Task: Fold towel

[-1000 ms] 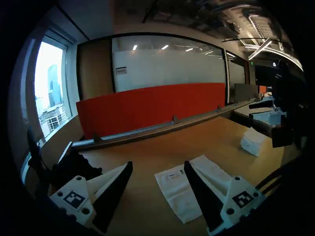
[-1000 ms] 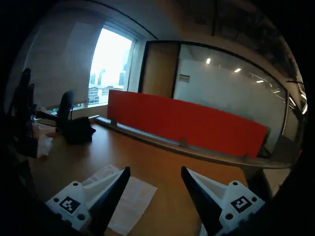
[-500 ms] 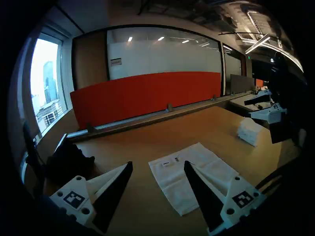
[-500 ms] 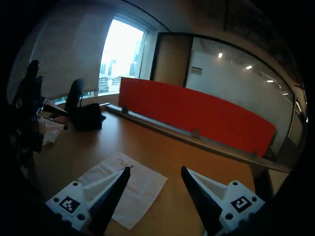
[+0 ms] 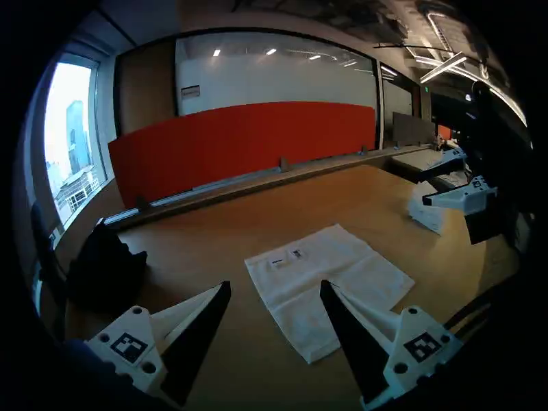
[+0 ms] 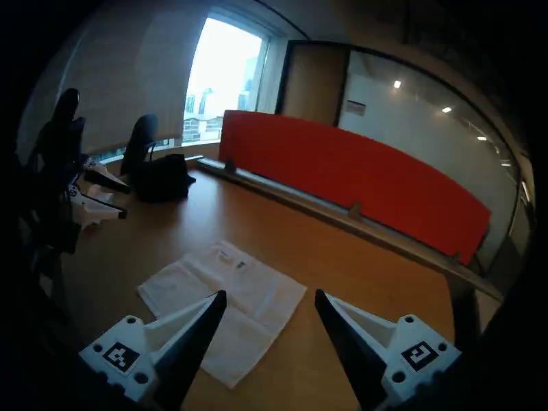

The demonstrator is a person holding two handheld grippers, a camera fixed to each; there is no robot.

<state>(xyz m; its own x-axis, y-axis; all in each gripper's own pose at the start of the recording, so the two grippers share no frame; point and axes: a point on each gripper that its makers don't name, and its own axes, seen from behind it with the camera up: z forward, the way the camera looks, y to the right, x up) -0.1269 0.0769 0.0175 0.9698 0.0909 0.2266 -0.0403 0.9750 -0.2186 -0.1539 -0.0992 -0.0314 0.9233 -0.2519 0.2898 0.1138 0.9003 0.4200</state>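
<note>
towel (image 5: 322, 264): lying flat and unfolded on the desk (image 5: 205, 246)
change: you've tipped both grippers down, so the whole sheet's in frame now
tongs: left gripper (image 5: 274, 283) and right gripper (image 6: 270, 293) both wide, empty
meaning: looks like you're lining up the first grab

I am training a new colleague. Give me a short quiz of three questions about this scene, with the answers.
1. True or false: the white towel lies flat on the wooden table.
2. The left gripper and the right gripper are: A) both open, holding nothing; B) both shut on the towel; C) one open, one shut.
3. Fill in: the panel along the table's far edge is coloured ____.
Key: 1 true; 2 A; 3 red.
</note>
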